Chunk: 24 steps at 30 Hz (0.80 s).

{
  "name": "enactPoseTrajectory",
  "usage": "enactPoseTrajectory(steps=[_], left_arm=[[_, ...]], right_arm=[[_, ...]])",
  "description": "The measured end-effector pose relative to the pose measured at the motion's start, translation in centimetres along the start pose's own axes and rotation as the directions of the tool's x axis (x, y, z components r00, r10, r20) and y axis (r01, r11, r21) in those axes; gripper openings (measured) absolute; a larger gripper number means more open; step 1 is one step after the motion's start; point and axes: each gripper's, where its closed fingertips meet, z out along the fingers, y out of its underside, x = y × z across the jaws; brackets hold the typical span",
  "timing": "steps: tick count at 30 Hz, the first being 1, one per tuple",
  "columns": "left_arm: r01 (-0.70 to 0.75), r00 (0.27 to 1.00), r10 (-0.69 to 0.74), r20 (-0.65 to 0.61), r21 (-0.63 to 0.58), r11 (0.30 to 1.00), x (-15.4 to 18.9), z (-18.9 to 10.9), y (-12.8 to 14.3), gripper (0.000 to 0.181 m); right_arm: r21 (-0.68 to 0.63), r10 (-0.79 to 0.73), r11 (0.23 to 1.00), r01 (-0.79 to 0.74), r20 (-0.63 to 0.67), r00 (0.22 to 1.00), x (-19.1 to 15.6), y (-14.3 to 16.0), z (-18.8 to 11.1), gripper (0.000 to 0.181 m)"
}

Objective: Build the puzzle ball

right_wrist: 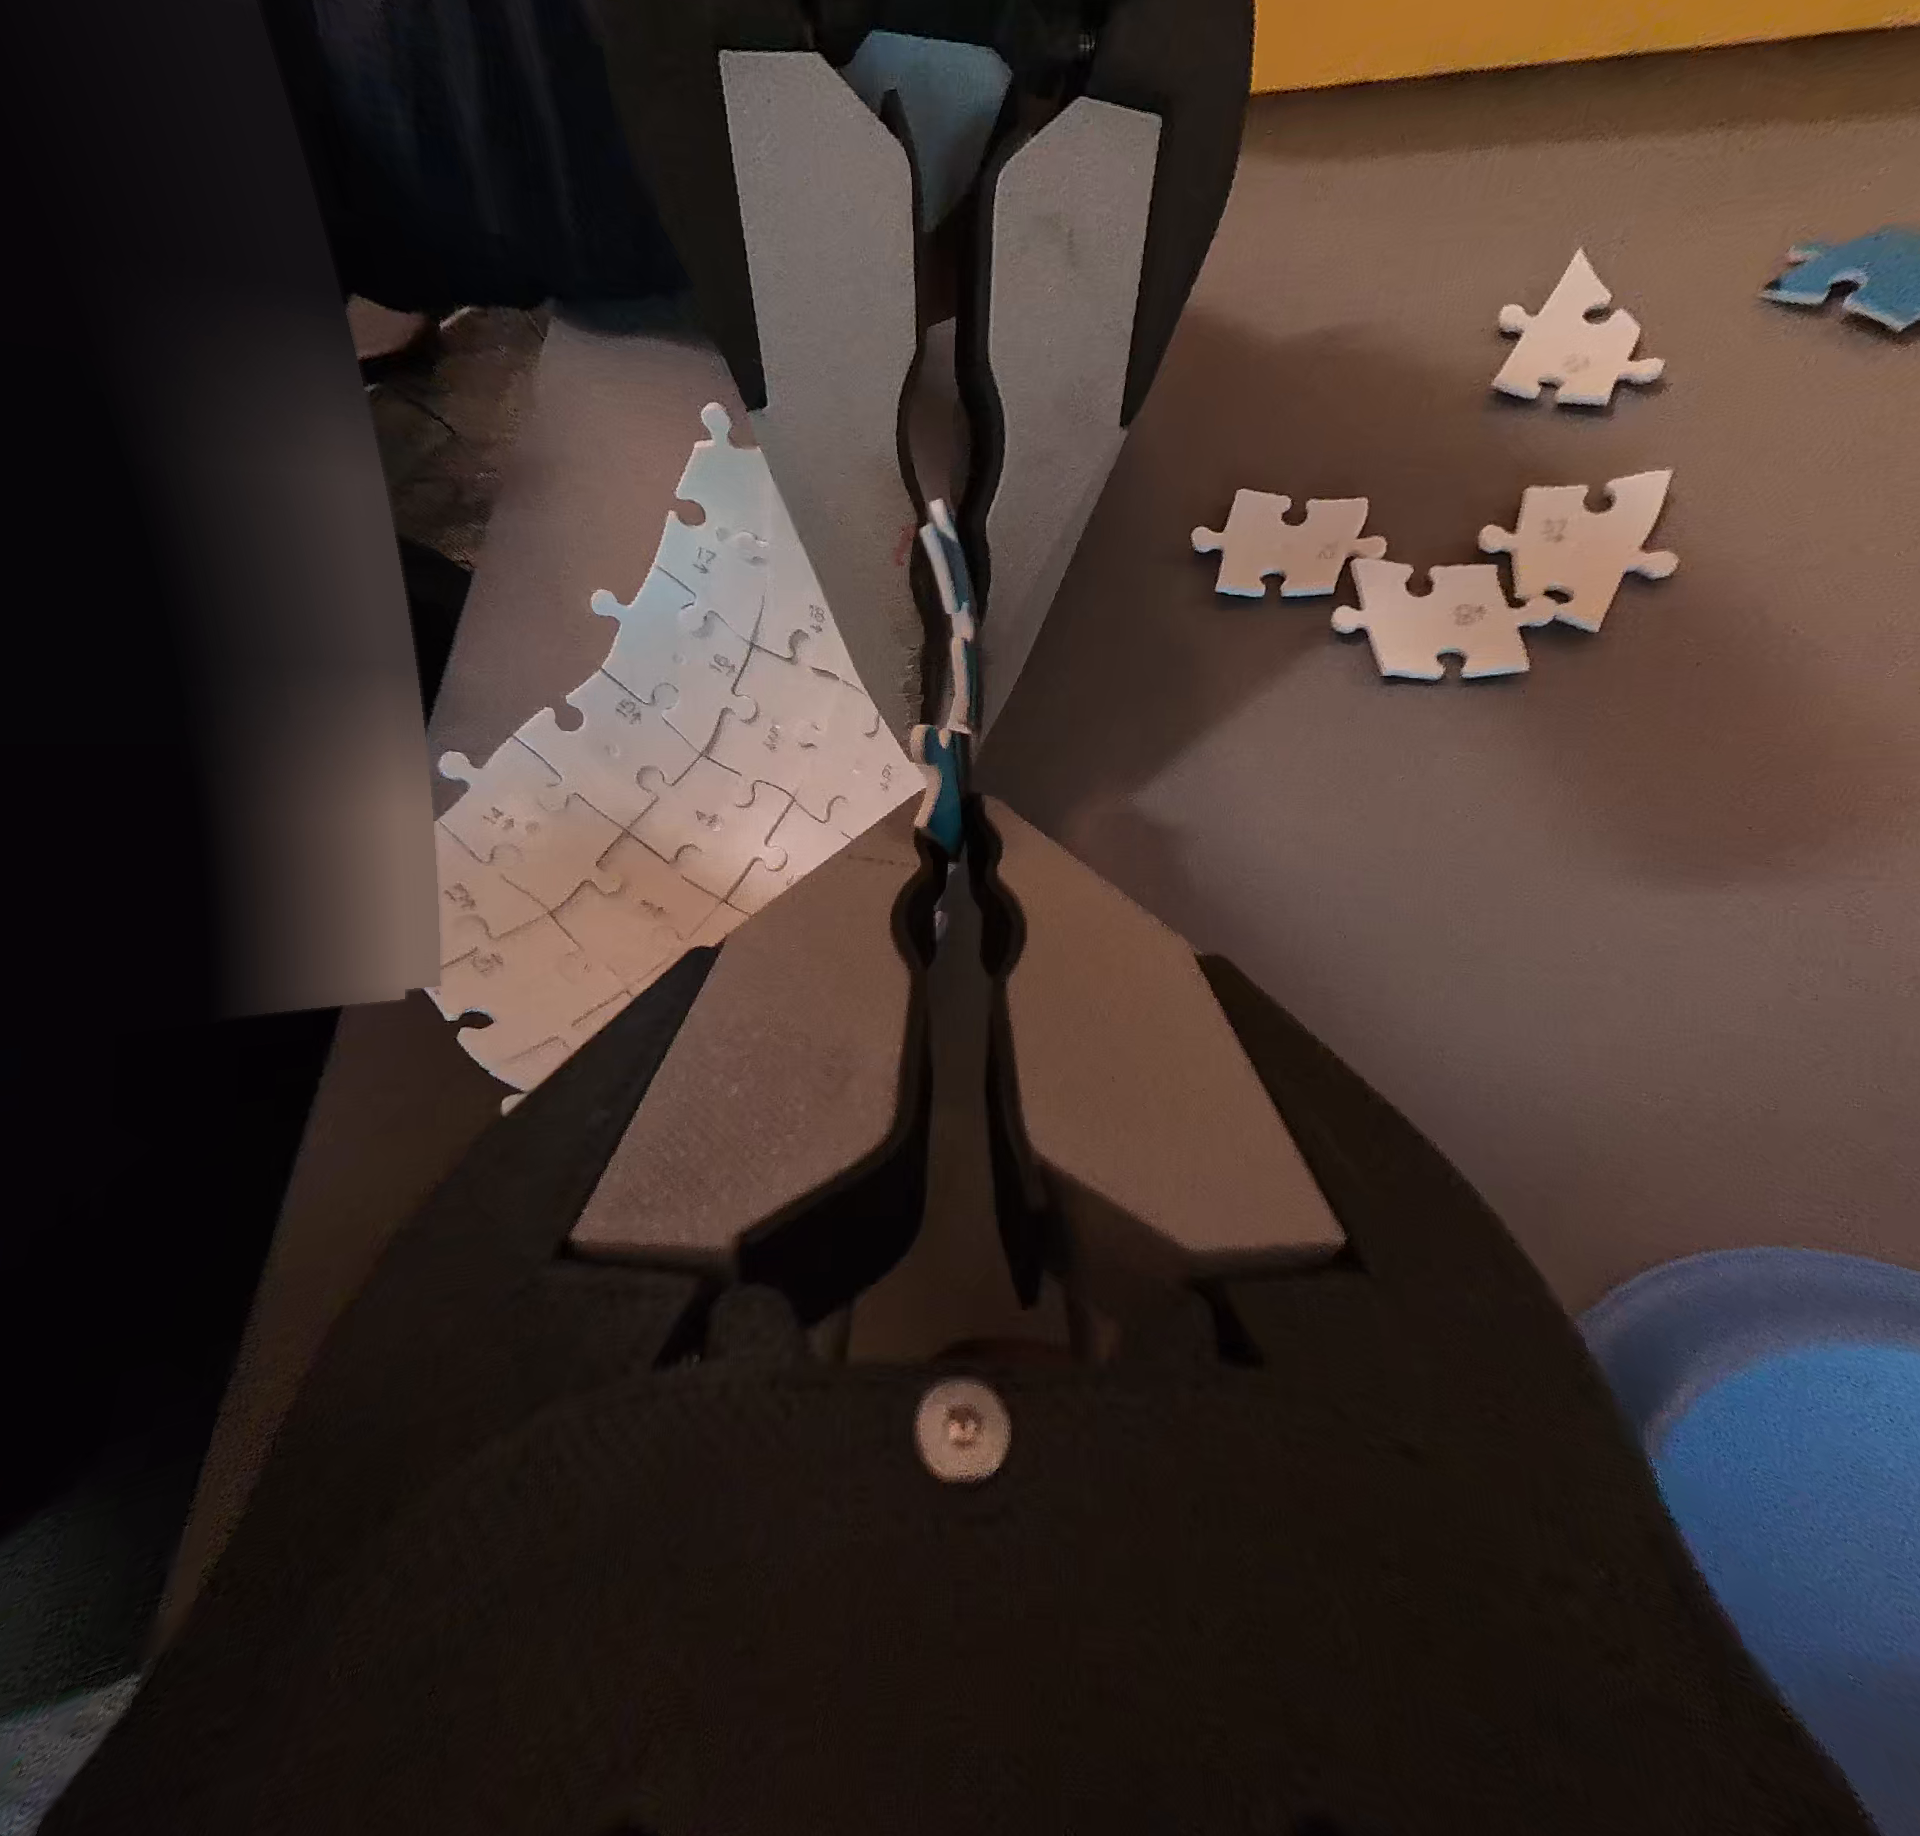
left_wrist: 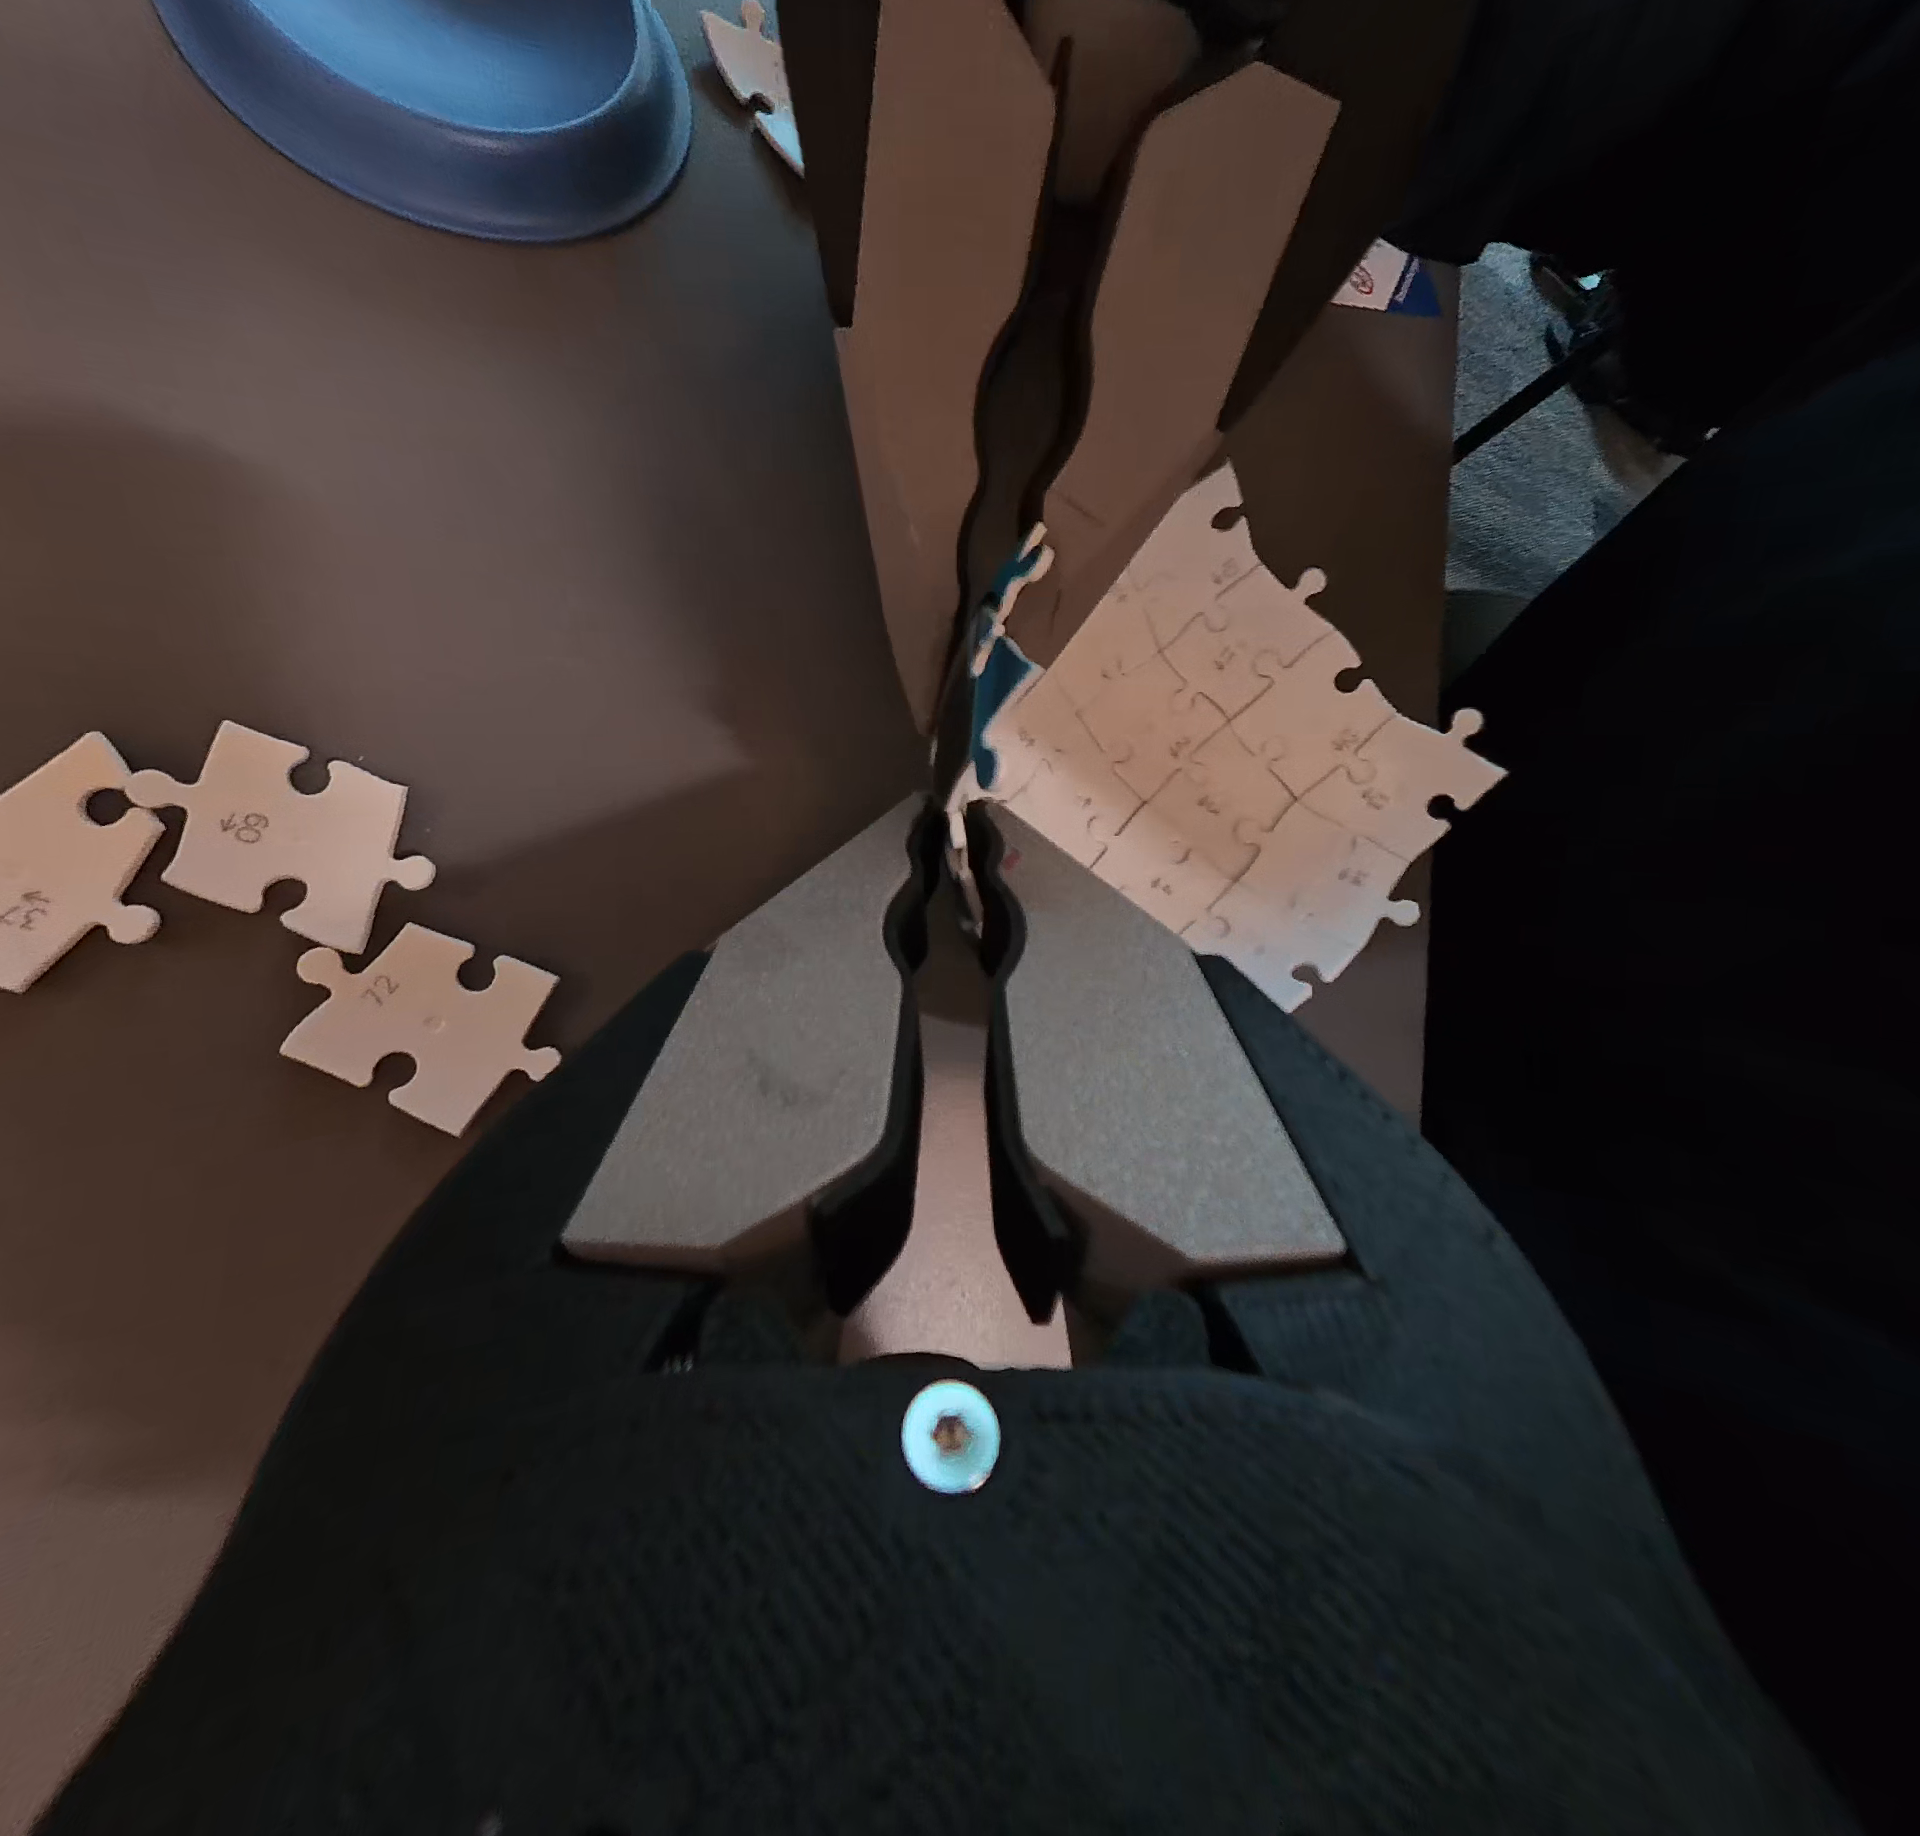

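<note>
An assembled, curved section of white-backed puzzle pieces (left_wrist: 1226, 747) hangs above the brown table (left_wrist: 468, 539); it also shows in the right wrist view (right_wrist: 665, 778). The two grippers face each other tip to tip. My left gripper (left_wrist: 951, 825) is shut on the section's near edge. My right gripper (right_wrist: 956, 836) is shut on a blue-faced piece (right_wrist: 943, 789) at that same edge; I cannot tell whether this piece is joined to the section. The right gripper comes in from the top of the left wrist view (left_wrist: 971, 737), and the left gripper from the top of the right wrist view (right_wrist: 951, 716).
Loose white-backed pieces (left_wrist: 286, 830) (left_wrist: 421, 1023) lie on the table to the left, also seen in the right wrist view (right_wrist: 1444, 623). A blue-side-up piece (right_wrist: 1860, 280) lies farther off. A blue bowl-shaped stand (left_wrist: 436, 72) (right_wrist: 1787, 1474) sits on the table. The table edge (left_wrist: 1444, 539) and a person in dark clothing are close by. My left and right fingertips are right by each other.
</note>
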Motion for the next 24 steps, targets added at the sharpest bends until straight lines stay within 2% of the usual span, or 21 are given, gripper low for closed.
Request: enactPoseTrajectory(steps=[4, 8, 10, 13, 17, 20, 24], left_arm=[[-0.016, 1.0, 0.016, 0.003, -0.005, 1.0, 0.2, 0.1, 0.0, 0.003], [-0.031, 0.999, 0.031, -0.021, 0.006, 1.0, 0.9, 0.1, -0.3, 0.002], [-0.031, 0.999, 0.031, -0.034, 0.019, 0.999, 1.1, 0.0, -0.5, 0.002], [-0.028, 0.999, 0.028, -0.044, 0.013, 1.0, 1.1, 0.0, -0.3, 0.002], [-0.023, 0.999, 0.024, -0.028, 0.008, 1.0, 0.7, 0.1, -0.2, 0.002], [-0.028, 1.0, 0.028, -0.013, 0.005, 1.0, 0.5, 0.0, -0.1, 0.002], [-0.04, 0.999, 0.04, 0.002, 0.006, 0.999, 0.5, -0.1, -0.1, 0.002]], right_arm=[[0.019, 0.122, 0.992, -0.125, 0.107, 0.987, -0.3, 0.1, 0.0, 0.0], [0.011, 0.283, 0.955, -0.297, 0.272, 0.92, -1.1, -0.1, -0.4, 0.0], [0.016, 0.298, 0.948, -0.318, 0.306, 0.904, -1.3, -0.3, -0.6, 0.0], [0.017, 0.26, 0.961, -0.276, 0.281, 0.924, -1.4, -0.2, -0.5, 0.0], [0.022, 0.113, 0.993, -0.118, 0.159, 0.981, -0.9, 0.0, -0.2, 0.0], [0.02, 0.013, 1.0, -0.015, 0.089, 0.996, -0.6, 0.0, -0.1, 0.0], [0.026, 0.04, 0.999, -0.043, 0.107, 0.993, -0.6, -0.1, -0.1, 0.0]])
